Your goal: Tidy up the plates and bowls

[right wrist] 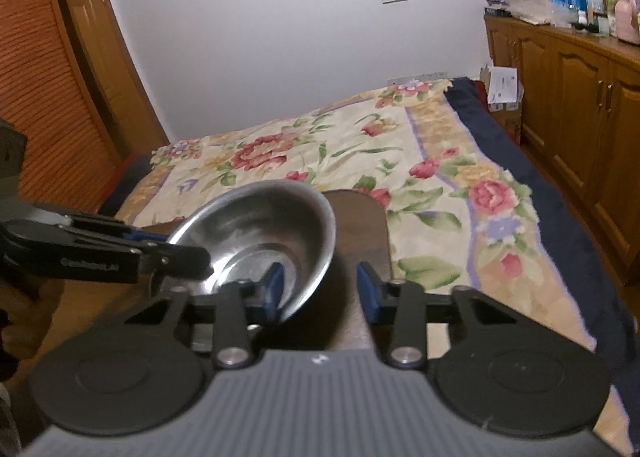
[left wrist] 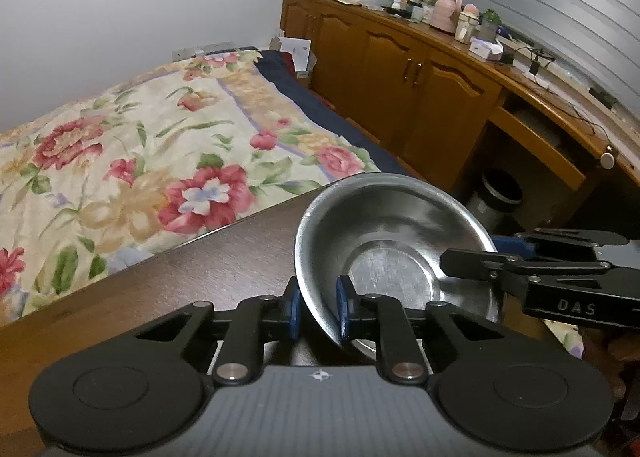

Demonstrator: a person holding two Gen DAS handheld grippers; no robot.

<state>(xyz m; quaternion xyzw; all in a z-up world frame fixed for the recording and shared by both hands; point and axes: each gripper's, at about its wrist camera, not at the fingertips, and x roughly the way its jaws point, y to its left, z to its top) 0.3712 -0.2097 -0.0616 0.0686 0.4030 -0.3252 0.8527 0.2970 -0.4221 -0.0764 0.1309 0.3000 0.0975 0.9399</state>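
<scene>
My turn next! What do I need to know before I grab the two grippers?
Left gripper: its blue pads sit either side of the near rim of the metal bowl, with a small gap on the outer side, so the grip looks loose.
Right gripper: open, one finger inside the bowl, the other outside its rim, not closed.
The bowl is tilted over the dark wooden table, beside the flowery bed.
Done: bowl straddled by both grippers.
Left: close firmly and put the bowl where it belongs. No plates or other bowls are in view.
</scene>
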